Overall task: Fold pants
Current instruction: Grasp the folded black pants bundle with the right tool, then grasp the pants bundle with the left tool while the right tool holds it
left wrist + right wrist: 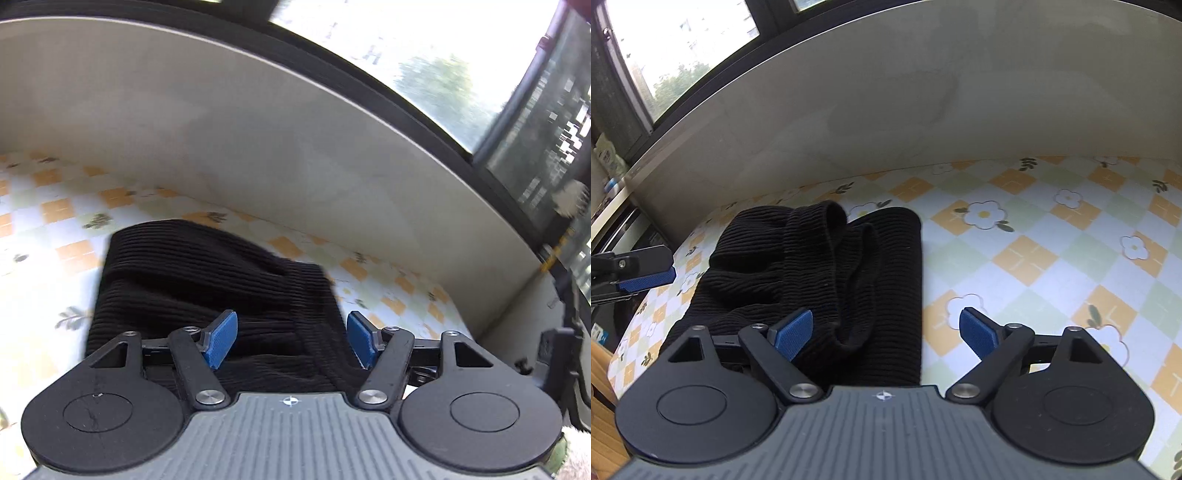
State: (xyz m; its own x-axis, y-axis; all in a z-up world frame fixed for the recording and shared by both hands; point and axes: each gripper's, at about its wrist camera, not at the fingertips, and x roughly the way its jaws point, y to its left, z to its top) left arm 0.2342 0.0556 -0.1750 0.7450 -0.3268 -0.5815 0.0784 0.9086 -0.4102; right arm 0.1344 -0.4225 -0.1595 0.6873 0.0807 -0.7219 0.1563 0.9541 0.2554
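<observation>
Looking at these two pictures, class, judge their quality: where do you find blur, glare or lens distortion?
Left wrist view: motion-blurred throughout, so the floral checked tablecloth smears, and the bright window is washed out by glare. Right wrist view: sharp, the ribs of the black ribbed knit pants read clearly, though its window is also overexposed. Both views: the fisheye bends the grey wall panel's straight edge into an arc.

Black ribbed pants point(820, 280) folded into rumpled stack, flat on tablecloth, near wall.

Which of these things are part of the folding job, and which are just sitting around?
Part of the job:
black ribbed pants, lying bunched on the cloth
left tongs, open
right tongs, open

Just there:
flowered checked tablecloth
grey wall panel
window
</observation>
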